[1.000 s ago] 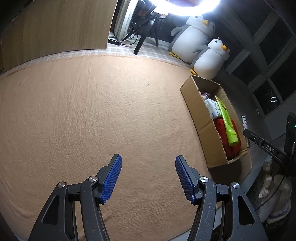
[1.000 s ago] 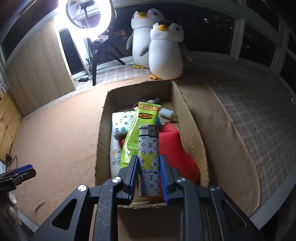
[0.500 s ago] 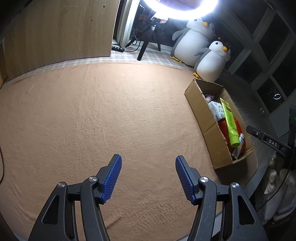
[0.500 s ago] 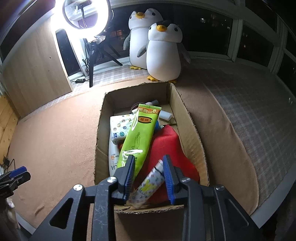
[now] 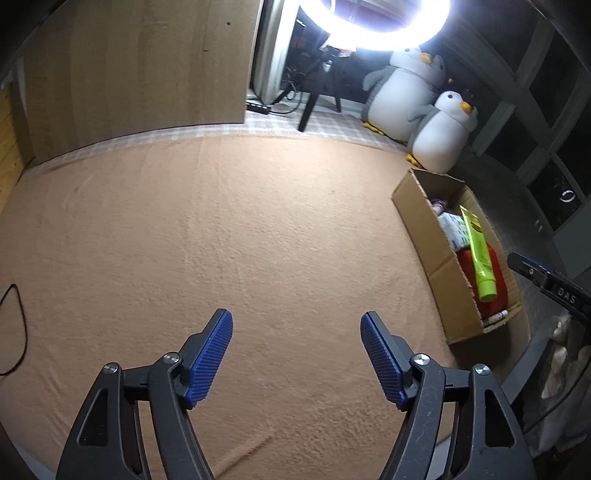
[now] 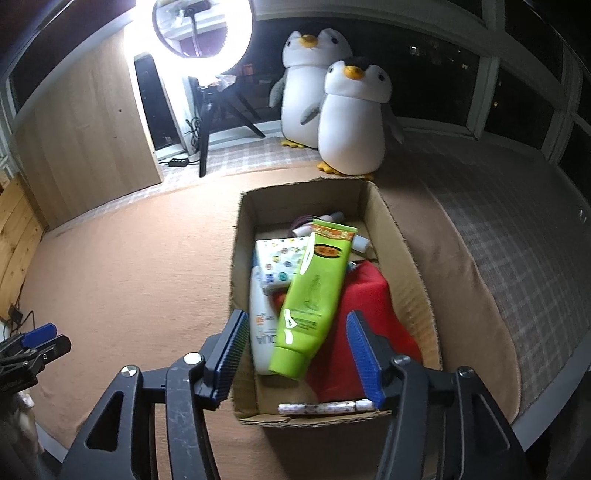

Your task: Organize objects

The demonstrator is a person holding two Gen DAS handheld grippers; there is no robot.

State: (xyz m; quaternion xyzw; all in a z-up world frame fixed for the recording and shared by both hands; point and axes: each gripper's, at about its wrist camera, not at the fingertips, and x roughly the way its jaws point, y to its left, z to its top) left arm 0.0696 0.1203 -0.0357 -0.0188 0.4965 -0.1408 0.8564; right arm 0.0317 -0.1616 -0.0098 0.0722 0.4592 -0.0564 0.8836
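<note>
A cardboard box (image 6: 406, 254) sits on the tan blanket (image 6: 129, 266). It holds a green tube (image 6: 314, 295), a white sunscreen bottle (image 6: 260, 328), a dotted white pack (image 6: 279, 262), a red cloth (image 6: 364, 317) and a patterned lighter (image 6: 325, 407) lying along the near wall. My right gripper (image 6: 295, 356) is open and empty above the box's near end. My left gripper (image 5: 295, 358) is open and empty over bare blanket; the box (image 5: 424, 236) lies to its right.
Two plush penguins (image 6: 351, 118) stand behind the box. A ring light on a tripod (image 6: 203, 33) and a wooden panel (image 6: 85, 129) are at the back left. A black cable (image 5: 14, 325) lies at the blanket's left edge. A checked cover (image 6: 517, 240) lies on the right.
My right gripper has opened and let go of the patterned lighter, which now lies in the box by the near wall. The left gripper stayed open and its view shifted slightly.
</note>
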